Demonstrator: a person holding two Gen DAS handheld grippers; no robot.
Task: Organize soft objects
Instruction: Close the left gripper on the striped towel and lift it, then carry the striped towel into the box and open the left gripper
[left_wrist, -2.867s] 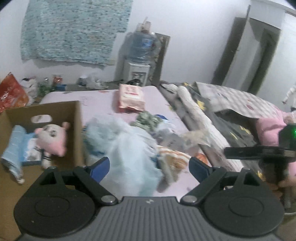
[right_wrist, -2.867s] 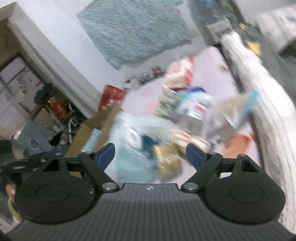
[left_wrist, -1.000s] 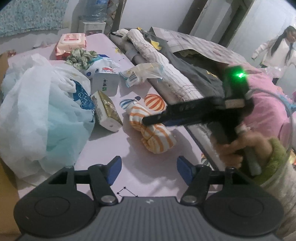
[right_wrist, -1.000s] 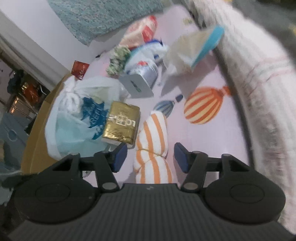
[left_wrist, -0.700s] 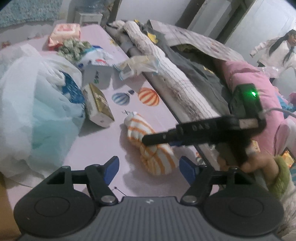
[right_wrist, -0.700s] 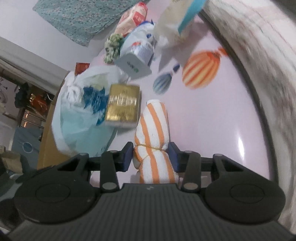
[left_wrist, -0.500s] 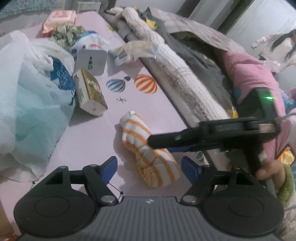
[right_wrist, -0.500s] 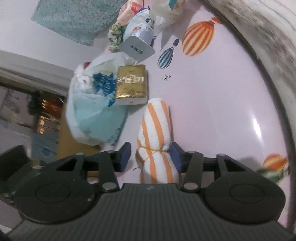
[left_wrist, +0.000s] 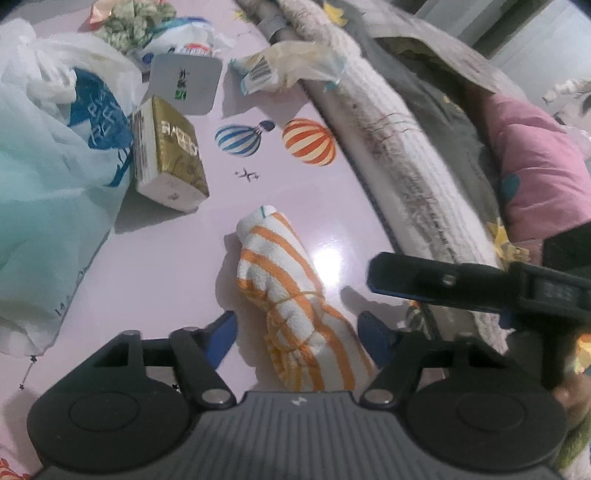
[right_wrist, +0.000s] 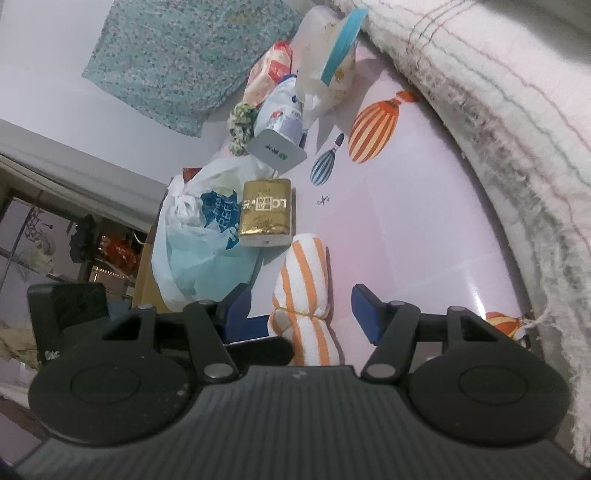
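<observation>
**Both tongs spread wide around the striped towel roll**

Left tongs (left_wrist: 297, 338) are apart, blue fingertips (left_wrist: 221, 338) sitting on either side of the near end of the orange-and-white striped towel roll (left_wrist: 295, 291), not pinching it as far as I can see. Right tongs (right_wrist: 304, 314) are also spread apart, straddling the same roll (right_wrist: 304, 295) from their own angle, with gaps between pads and cloth. In the left view the right tongs' finger (left_wrist: 424, 282) pokes in from the right, just beside the roll.

The roll lies flat on the pink balloon-print table (left_wrist: 177, 266), tied around the middle with a thin band. Just beyond it sits a gold tissue pack (left_wrist: 168, 155), leaning against a white and blue plastic bag (left_wrist: 55, 155). Further back there's a grey-white card (left_wrist: 183, 83), a crumpled wrapper (left_wrist: 284, 70) and a greenish scrunchie-looking thing (left_wrist: 133, 22). A rolled-up whitish blanket (left_wrist: 399, 140) runs along the table's right edge, with pink bedding (left_wrist: 535, 162) behind it.
</observation>
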